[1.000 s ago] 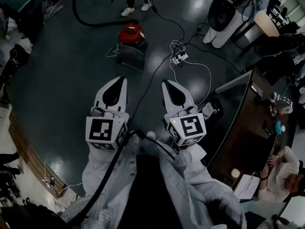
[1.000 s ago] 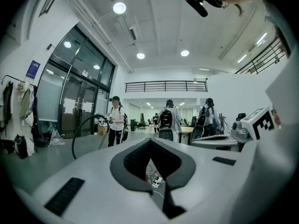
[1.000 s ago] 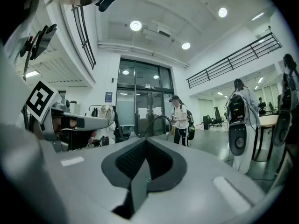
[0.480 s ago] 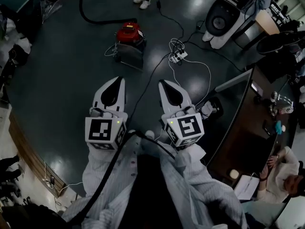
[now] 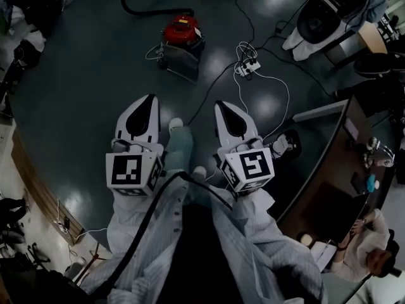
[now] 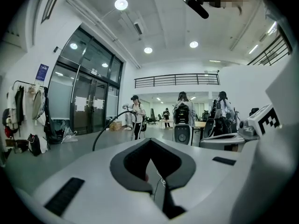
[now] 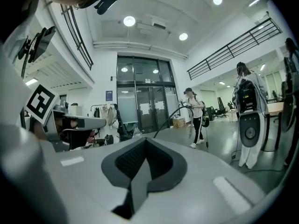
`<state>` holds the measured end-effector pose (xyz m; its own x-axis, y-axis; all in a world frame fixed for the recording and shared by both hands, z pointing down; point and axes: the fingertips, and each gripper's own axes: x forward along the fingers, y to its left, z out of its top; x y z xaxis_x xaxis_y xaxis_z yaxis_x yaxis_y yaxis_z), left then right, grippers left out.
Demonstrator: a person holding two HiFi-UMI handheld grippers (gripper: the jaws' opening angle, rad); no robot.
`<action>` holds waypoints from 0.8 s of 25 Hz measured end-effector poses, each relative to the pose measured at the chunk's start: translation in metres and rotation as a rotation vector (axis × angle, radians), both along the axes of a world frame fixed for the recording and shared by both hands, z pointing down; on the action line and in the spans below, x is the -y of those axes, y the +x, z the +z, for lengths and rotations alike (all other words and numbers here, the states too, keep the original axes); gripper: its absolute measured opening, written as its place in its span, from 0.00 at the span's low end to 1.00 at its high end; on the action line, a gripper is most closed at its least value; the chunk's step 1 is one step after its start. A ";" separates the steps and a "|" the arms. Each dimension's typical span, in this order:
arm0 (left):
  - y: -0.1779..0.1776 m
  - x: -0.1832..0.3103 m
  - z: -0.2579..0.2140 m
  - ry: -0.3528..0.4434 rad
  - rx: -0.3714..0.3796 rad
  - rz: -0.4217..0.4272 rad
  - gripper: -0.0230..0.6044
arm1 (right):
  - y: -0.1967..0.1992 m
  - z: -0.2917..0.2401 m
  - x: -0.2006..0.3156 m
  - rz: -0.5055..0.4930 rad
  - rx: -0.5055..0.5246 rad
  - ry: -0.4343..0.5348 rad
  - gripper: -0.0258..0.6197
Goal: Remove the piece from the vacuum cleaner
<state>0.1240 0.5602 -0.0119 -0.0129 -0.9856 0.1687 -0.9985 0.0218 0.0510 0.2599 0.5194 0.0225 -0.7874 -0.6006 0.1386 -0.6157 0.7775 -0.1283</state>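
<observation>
Red vacuum cleaner (image 5: pixel 182 33) sits on the dark floor (image 5: pixel 95 75), well ahead of both grippers; only the head view shows its body. The left gripper (image 5: pixel 147 103) and right gripper (image 5: pixel 223 109) are closed and empty. Their own views show the black hose (image 6: pixel 110 121) arching and distant people (image 6: pixel 136 113).

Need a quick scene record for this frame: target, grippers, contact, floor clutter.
target: red vacuum cleaner, on the floor ahead of both grippers
hose: black hose curving off behind the vacuum cleaner
left gripper: jaws together, nothing between them
right gripper: jaws together, nothing between them
contact: none; both grippers are well short of the vacuum cleaner
floor clutter: power strip with white cables, right of the vacuum cleaner
task state: piece not yet touched
</observation>
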 end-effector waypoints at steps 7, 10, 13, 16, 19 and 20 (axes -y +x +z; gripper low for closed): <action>-0.066 0.094 0.010 -0.004 0.000 0.029 0.04 | -0.066 0.012 0.090 0.012 -0.020 -0.001 0.04; -0.104 0.149 0.006 -0.004 0.017 0.074 0.04 | -0.105 0.011 0.144 0.050 -0.011 0.006 0.04; -0.140 0.198 0.001 -0.023 0.029 0.150 0.04 | -0.140 0.007 0.192 0.117 -0.005 0.000 0.04; -0.170 0.246 0.001 -0.036 0.030 0.212 0.04 | -0.166 0.009 0.232 0.177 -0.013 -0.023 0.04; -0.191 0.290 0.014 -0.067 0.026 0.250 0.04 | -0.183 0.019 0.270 0.219 -0.035 -0.046 0.04; -0.196 0.303 0.021 -0.087 0.020 0.262 0.04 | -0.188 0.025 0.281 0.228 -0.048 -0.057 0.04</action>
<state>-0.0724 0.2574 0.0090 0.2367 -0.9376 0.2549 -0.9713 -0.2343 0.0403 0.0722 0.2387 0.0478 -0.6243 -0.7520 0.2113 -0.7807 0.6102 -0.1349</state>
